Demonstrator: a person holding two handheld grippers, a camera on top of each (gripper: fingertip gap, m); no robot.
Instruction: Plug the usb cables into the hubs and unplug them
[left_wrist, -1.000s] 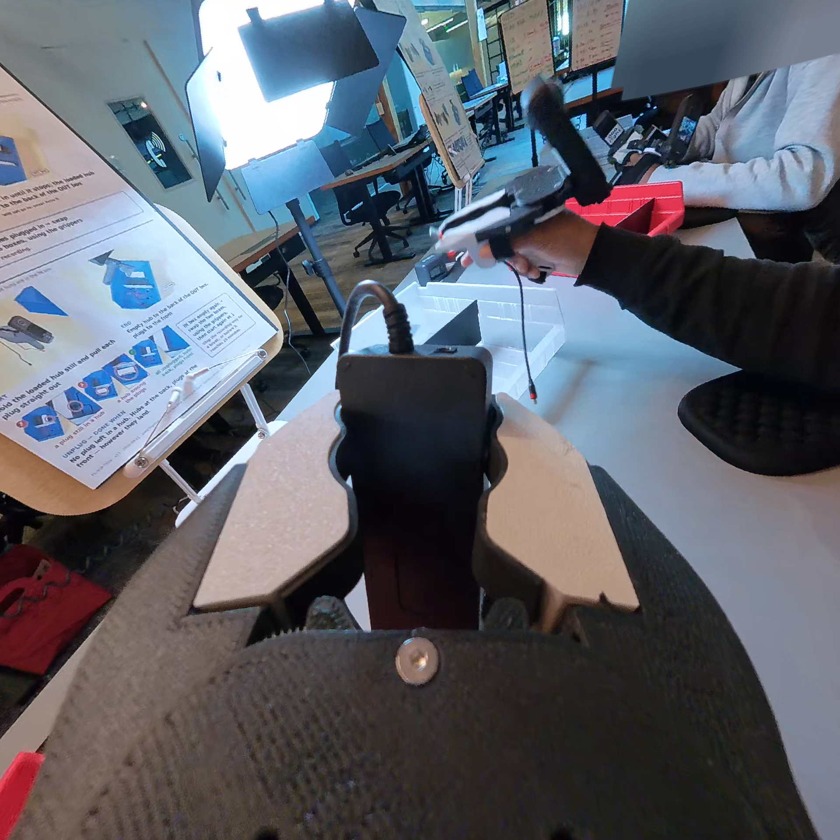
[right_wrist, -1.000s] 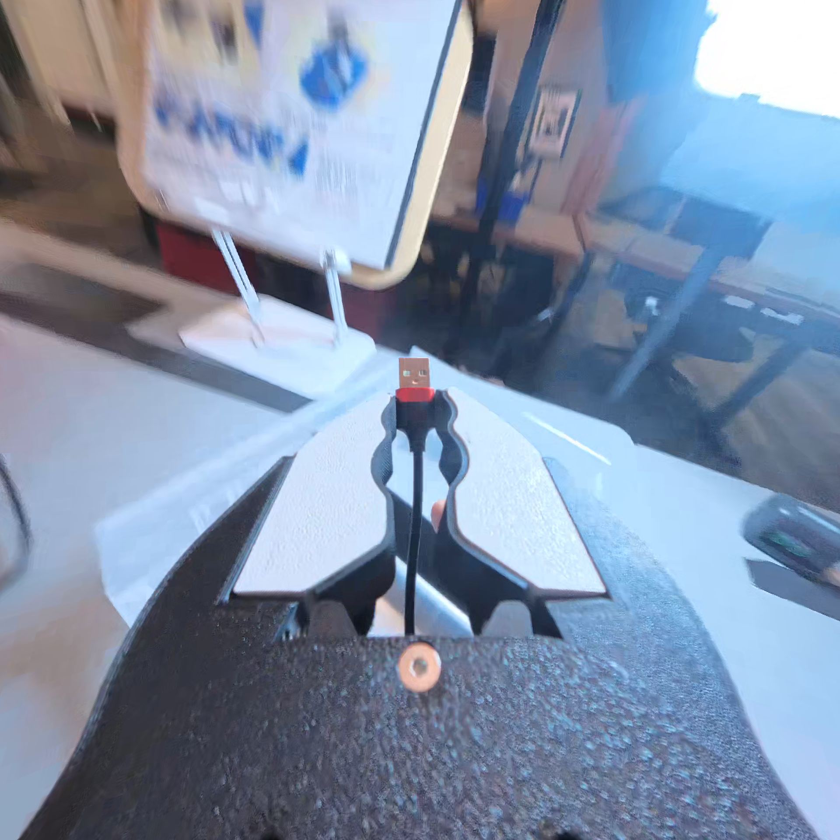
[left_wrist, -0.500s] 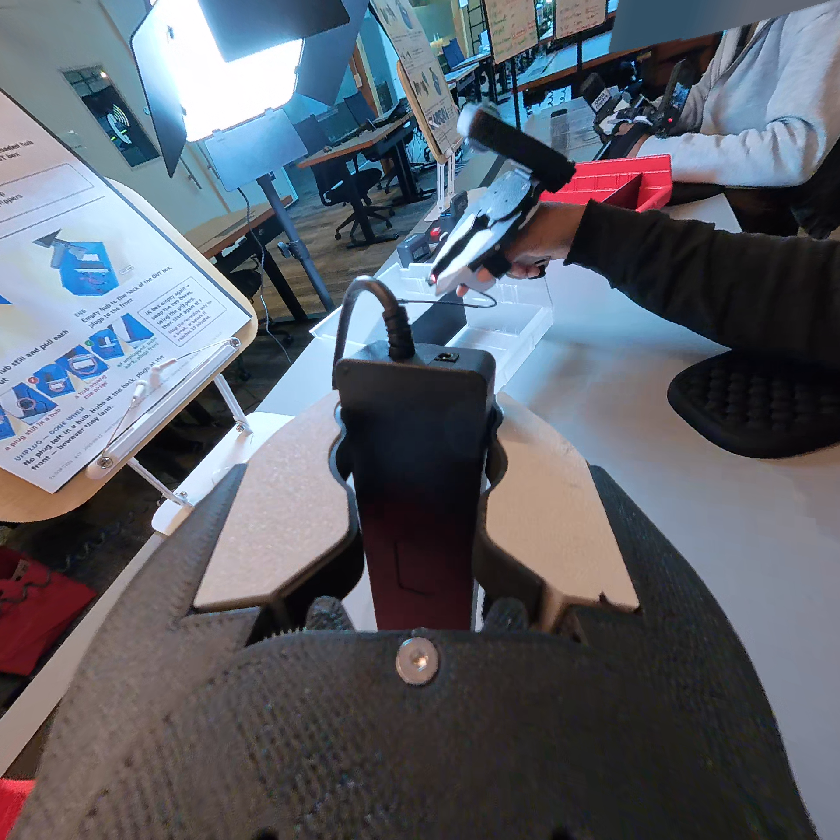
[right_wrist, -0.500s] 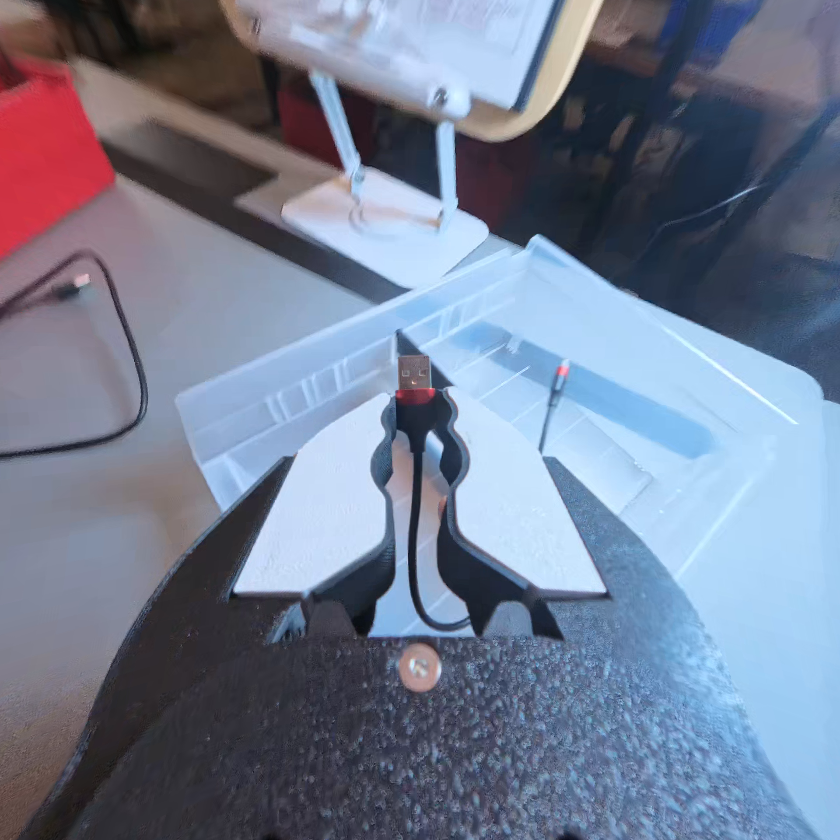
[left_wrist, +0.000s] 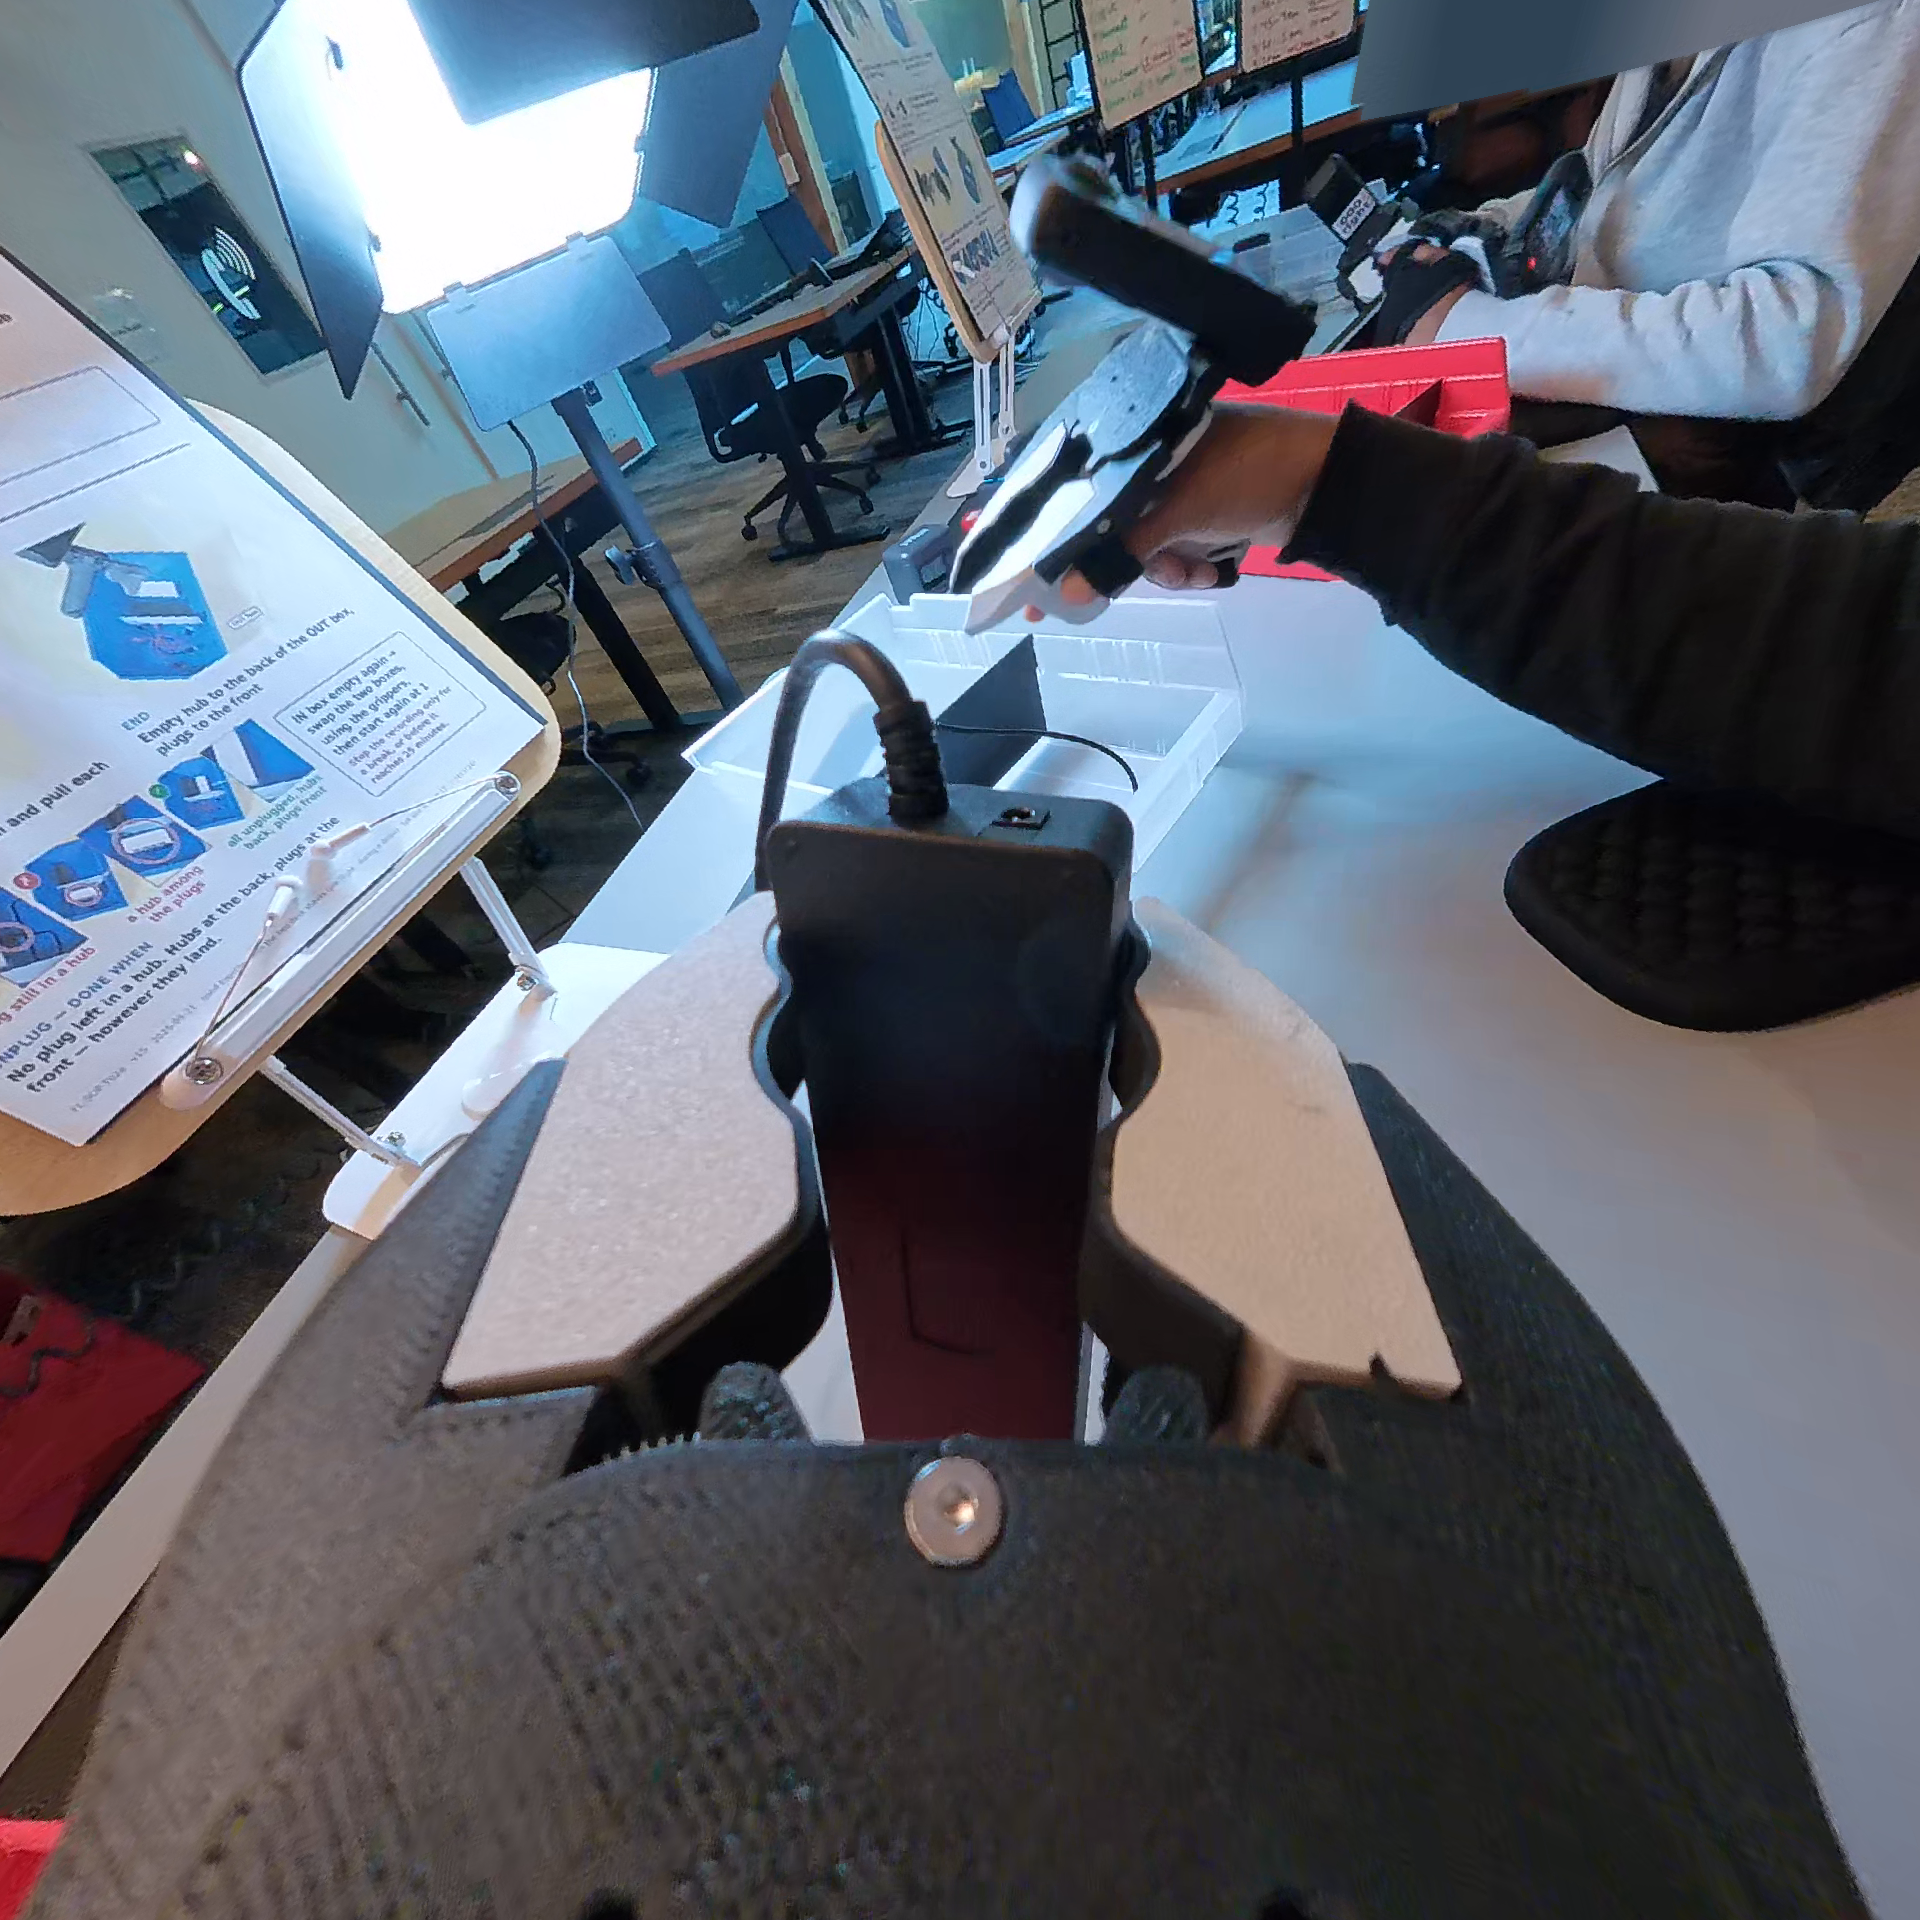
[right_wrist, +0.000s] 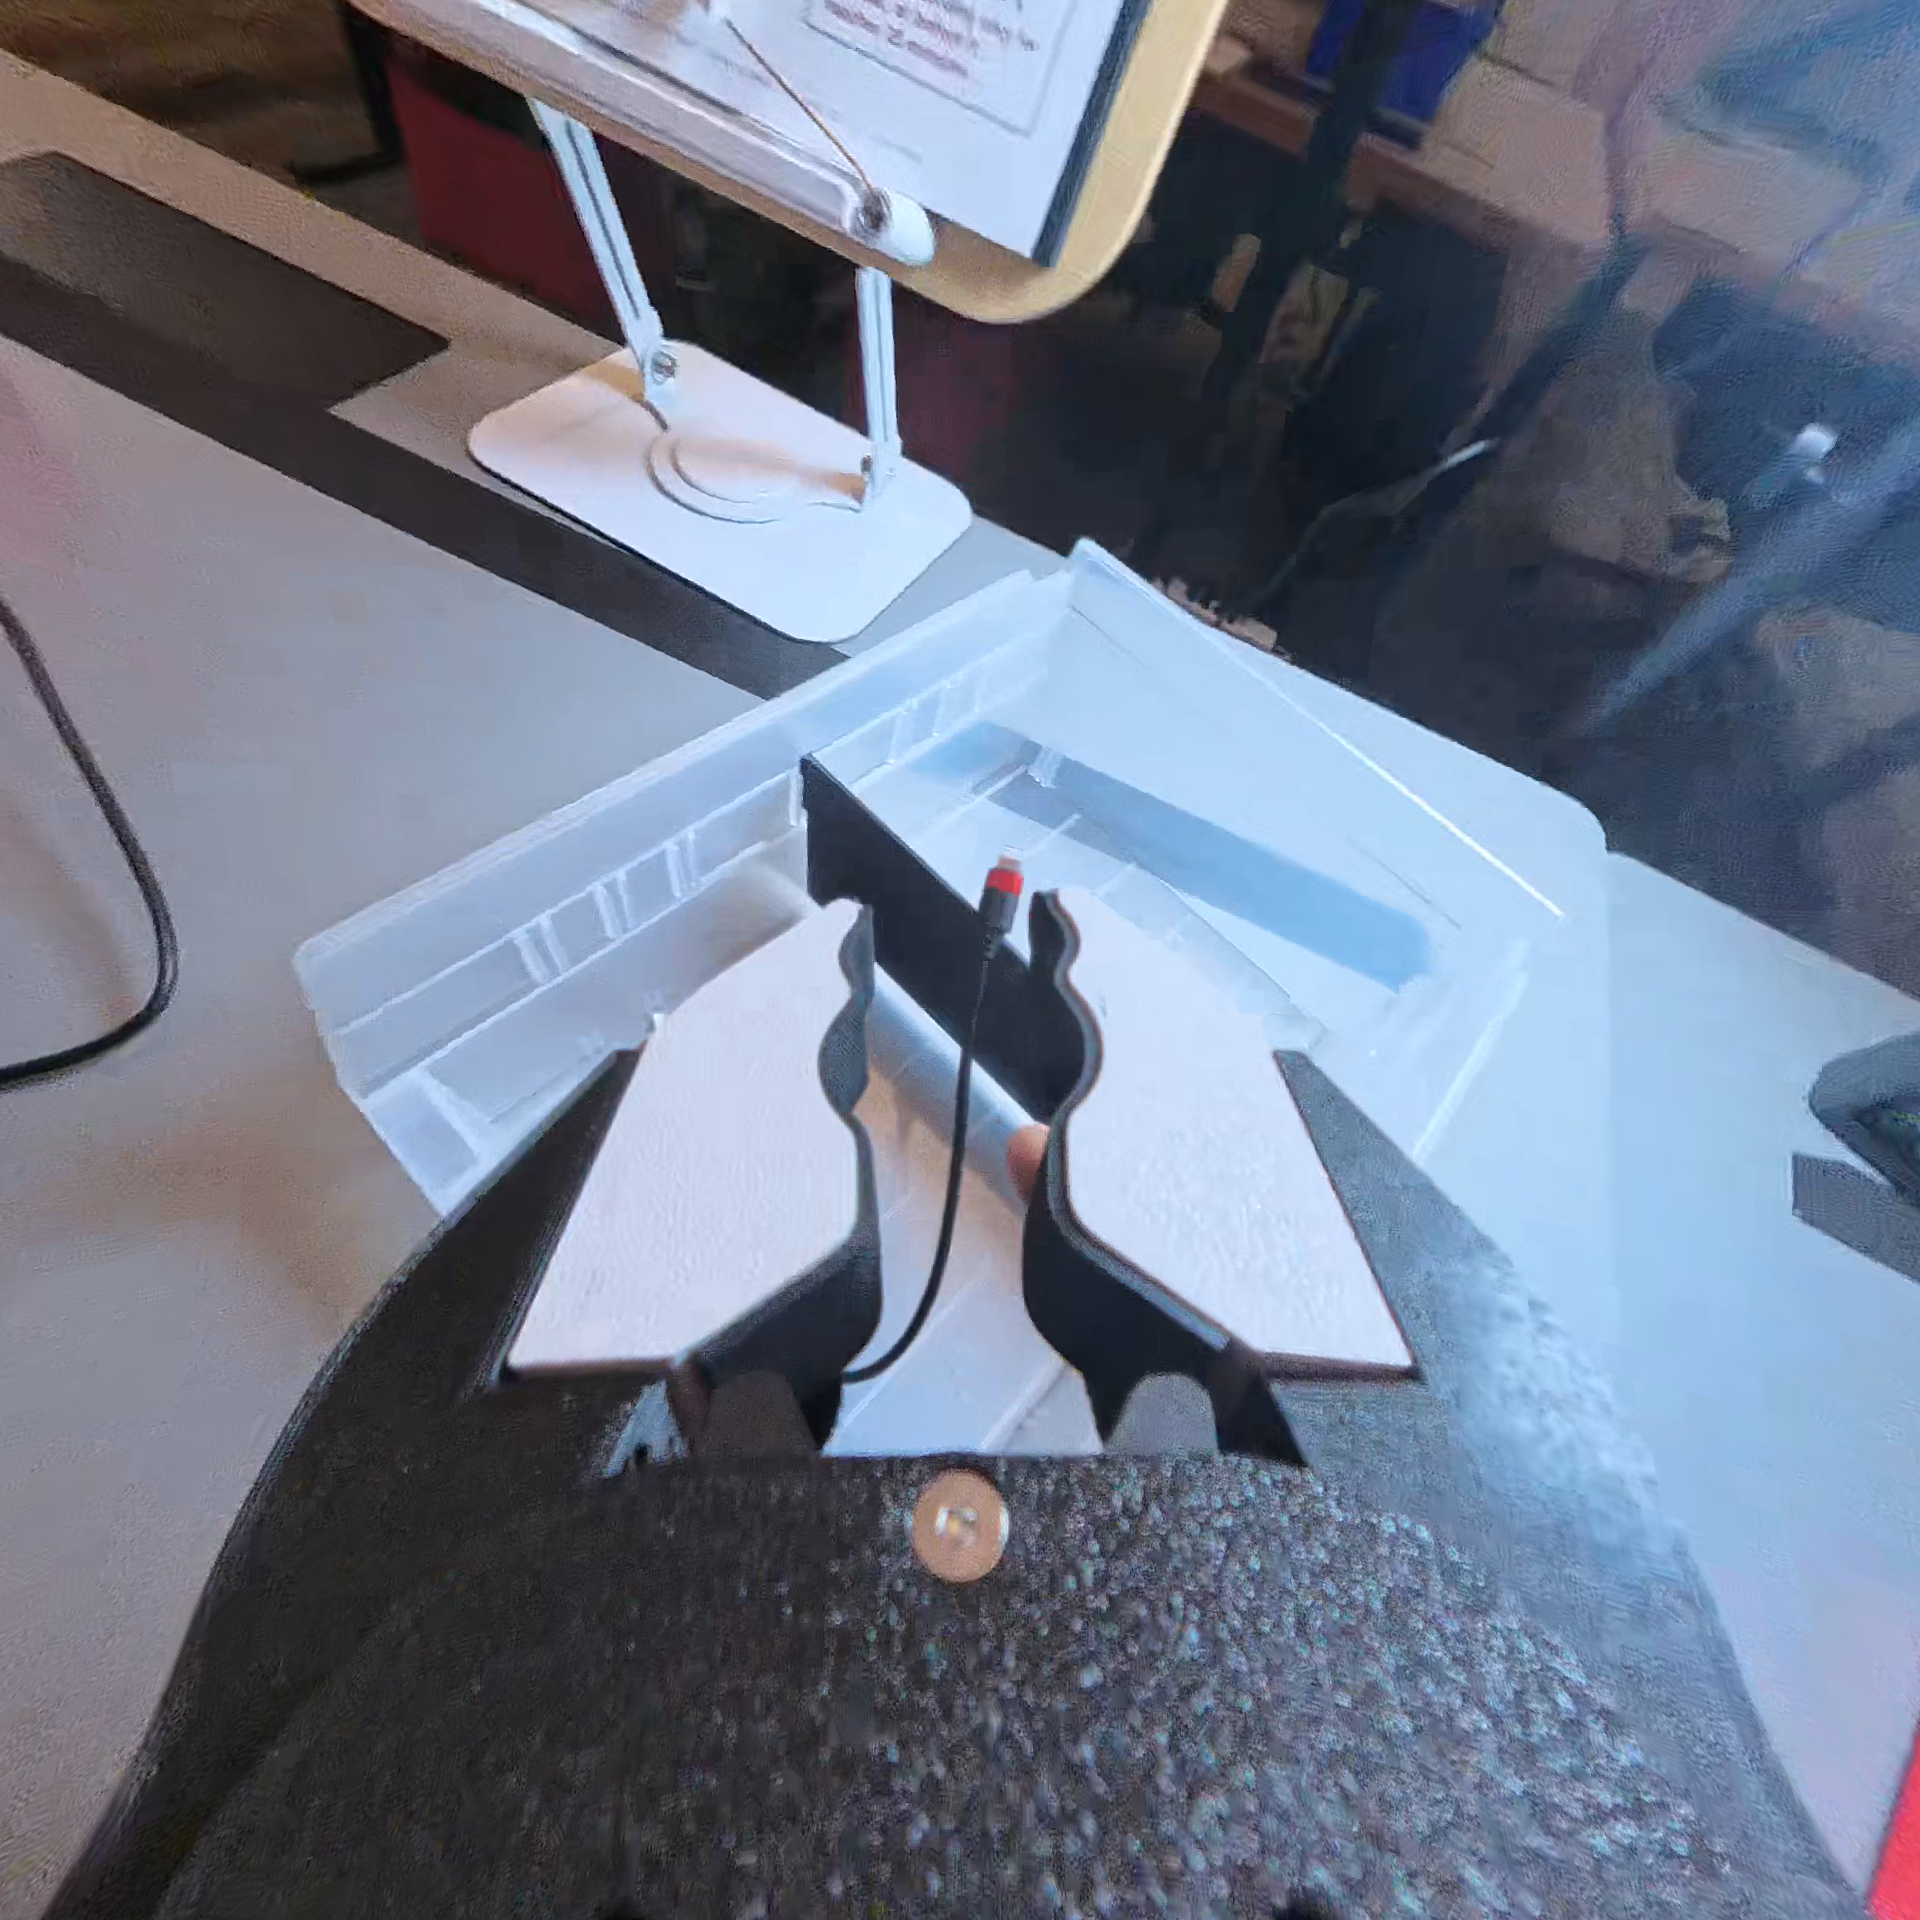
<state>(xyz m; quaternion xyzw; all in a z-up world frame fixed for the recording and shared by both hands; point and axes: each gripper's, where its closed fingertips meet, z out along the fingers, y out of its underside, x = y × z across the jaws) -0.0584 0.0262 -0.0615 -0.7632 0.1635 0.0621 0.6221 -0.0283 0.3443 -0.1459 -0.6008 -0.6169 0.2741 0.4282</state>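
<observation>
Matte black slab-shaped hub (left_wrist: 951, 1049)

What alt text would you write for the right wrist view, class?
The right claw hangs open over a clear plastic bin with a black divider; a thin black cable with a red plug lies below it. A document stand sits behind.

Left gripper (left_wrist: 951, 997) clamped, right gripper (right_wrist: 951, 920) jaws apart

Studio lamp (left_wrist: 488, 145) glares white upper left; wide-angle edges bend; right wrist view's background seems motion-blurred.
</observation>
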